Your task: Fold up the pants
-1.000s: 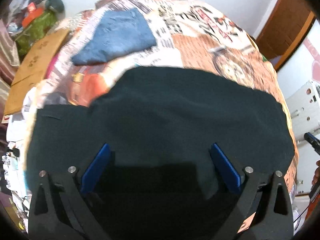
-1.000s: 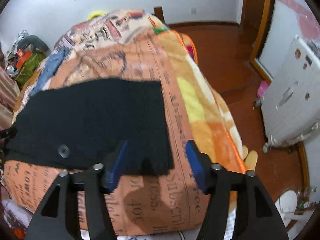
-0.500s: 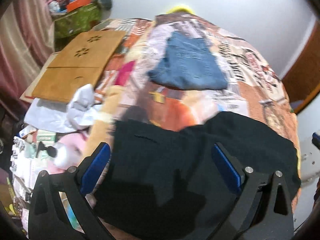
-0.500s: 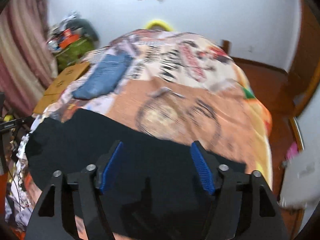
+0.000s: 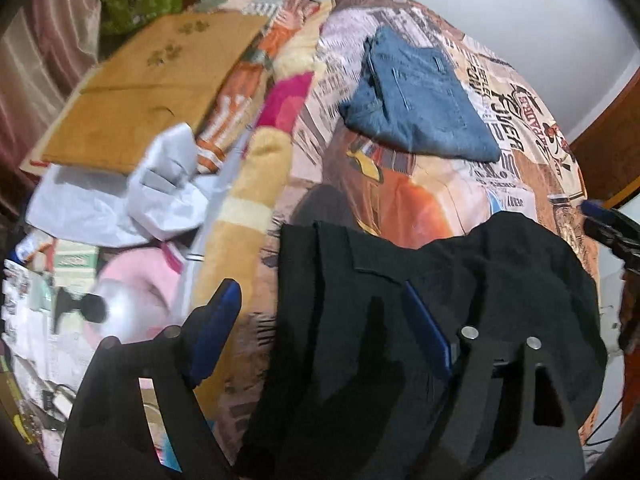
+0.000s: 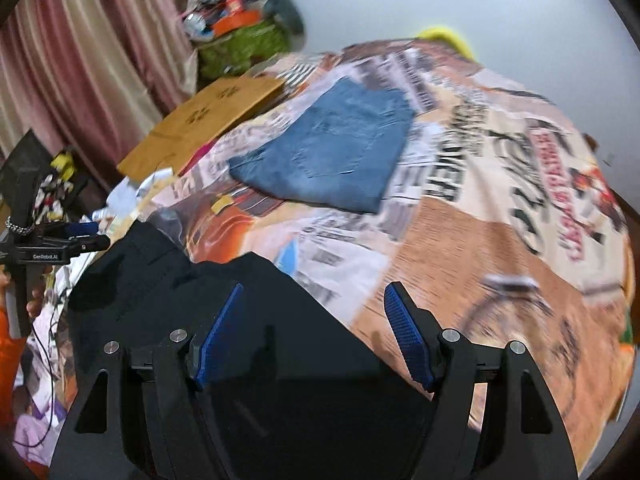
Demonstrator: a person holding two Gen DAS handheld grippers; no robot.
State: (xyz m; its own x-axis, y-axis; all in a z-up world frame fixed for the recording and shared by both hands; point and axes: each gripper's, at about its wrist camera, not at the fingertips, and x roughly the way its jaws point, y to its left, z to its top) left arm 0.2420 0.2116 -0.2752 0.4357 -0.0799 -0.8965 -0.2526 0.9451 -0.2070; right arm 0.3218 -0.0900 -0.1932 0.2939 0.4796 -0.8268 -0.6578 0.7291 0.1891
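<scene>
Black pants [image 5: 420, 320] lie folded in a flat block on the near part of the patterned bed cover; they also show in the right wrist view [image 6: 248, 344]. My left gripper [image 5: 320, 328] is open above the pants' left edge, holding nothing. My right gripper [image 6: 314, 332] is open above the pants' far edge, holding nothing. The left gripper also shows at the left edge of the right wrist view [image 6: 60, 246]. Folded blue jeans [image 5: 416, 100] lie farther back on the bed, also in the right wrist view [image 6: 332, 156].
The bed cover [image 6: 500, 208] has a printed newspaper pattern. A brown cardboard sheet [image 5: 148, 88] and white plastic bags [image 5: 132, 196] lie left of the bed. Clutter and a pink item [image 5: 132, 280] sit on the floor at left. Pink curtains [image 6: 72, 48] hang at left.
Both grippers have swung left and pulled back from the pants. The left view now takes in the pants' left edge and the floor clutter. The right view now faces the jeans.
</scene>
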